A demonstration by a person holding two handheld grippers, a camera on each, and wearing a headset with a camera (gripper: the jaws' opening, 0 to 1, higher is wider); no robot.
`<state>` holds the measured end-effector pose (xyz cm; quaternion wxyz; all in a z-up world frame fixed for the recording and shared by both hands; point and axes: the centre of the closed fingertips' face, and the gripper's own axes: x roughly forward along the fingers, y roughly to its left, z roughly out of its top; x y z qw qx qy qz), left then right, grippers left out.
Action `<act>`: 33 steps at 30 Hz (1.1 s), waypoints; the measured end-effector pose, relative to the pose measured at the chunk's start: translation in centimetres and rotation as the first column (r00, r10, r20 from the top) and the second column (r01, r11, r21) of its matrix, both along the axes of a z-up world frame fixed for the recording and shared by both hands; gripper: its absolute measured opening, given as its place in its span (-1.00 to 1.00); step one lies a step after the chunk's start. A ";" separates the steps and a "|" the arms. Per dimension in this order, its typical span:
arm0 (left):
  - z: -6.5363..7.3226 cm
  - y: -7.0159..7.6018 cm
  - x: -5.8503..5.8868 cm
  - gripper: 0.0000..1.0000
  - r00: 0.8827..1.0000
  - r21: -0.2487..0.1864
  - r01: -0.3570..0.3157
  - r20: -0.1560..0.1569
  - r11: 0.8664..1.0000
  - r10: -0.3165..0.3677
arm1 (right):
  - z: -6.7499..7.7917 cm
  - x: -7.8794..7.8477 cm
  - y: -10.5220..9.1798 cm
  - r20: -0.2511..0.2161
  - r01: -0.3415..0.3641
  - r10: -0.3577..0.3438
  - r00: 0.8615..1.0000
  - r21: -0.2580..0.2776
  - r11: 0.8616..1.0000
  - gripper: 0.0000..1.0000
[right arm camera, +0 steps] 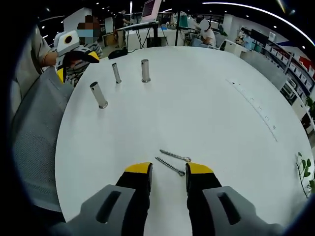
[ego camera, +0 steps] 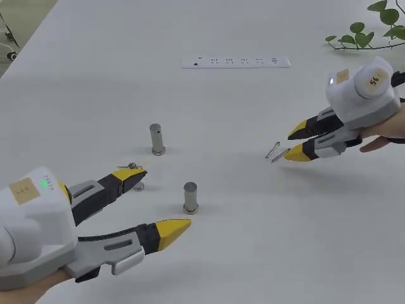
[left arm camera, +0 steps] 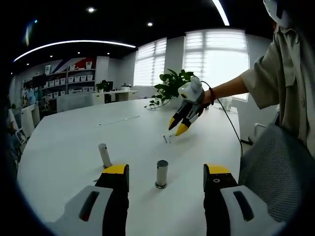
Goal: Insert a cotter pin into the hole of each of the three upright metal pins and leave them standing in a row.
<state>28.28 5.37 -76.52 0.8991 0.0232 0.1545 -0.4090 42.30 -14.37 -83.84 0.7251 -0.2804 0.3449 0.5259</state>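
Note:
Two upright metal pins stand on the white table, one at the back [ego camera: 157, 139] and one nearer [ego camera: 190, 197]. The base of a third pin [ego camera: 139, 186] peeks out from behind my left gripper's upper finger, with a small wire loop [ego camera: 131, 166] just above it. My left gripper [ego camera: 158, 201] is open, and the near pin [left arm camera: 161, 173] stands just ahead of its jaws. Two loose cotter pins [ego camera: 276, 152] lie on the table to the right. My right gripper [right arm camera: 168, 172] is open, its tips on either side of the nearer cotter pin [right arm camera: 171, 166]; the other cotter pin [right arm camera: 174, 155] lies just beyond.
A white power strip [ego camera: 237, 61] lies at the table's far side. A leafy plant [ego camera: 373, 28] reaches in at the back right. A grey mesh chair [left arm camera: 275, 162] stands by the table's edge. People sit at desks in the background.

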 end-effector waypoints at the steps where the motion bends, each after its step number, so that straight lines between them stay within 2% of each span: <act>1: 0.0 0.1 0.0 0.21 1.000 0.000 0.000 0.003 1.000 0.000 | -0.2 0.1 -0.1 -0.005 -0.003 0.003 1.000 -0.003 1.000 -0.42; 13: 0.4 1.0 0.2 0.09 1.000 -0.013 -0.022 0.013 1.000 0.023 | -1.6 0.2 -0.7 -0.039 -0.060 0.057 0.998 -0.058 0.997 -0.54; 15: 0.3 1.1 0.3 0.08 1.000 -0.012 -0.025 0.012 1.000 0.025 | -1.8 0.3 -0.8 -0.030 -0.089 0.087 0.996 -0.080 0.993 -0.56; 19: 0.3 1.1 0.3 0.08 1.000 -0.010 -0.023 0.008 1.000 0.023 | -1.8 0.5 -0.6 -0.034 -0.100 0.097 0.995 -0.080 0.992 -0.59; 21: 0.2 1.2 0.3 0.08 1.000 -0.003 -0.022 0.007 1.000 0.022 | -1.8 0.4 -0.4 -0.036 -0.115 0.112 0.993 -0.084 0.990 -0.62; 27: 0.1 1.3 0.3 0.08 1.000 -0.002 -0.027 0.001 1.000 0.027 | -2.2 0.1 -0.8 -0.046 -0.178 0.173 0.984 -0.138 0.974 -0.66; 33: 0.0 1.4 0.3 0.05 1.000 0.002 -0.029 -0.002 1.000 0.029 | -2.3 -0.1 -0.7 -0.063 -0.195 0.188 0.980 -0.137 0.971 -0.74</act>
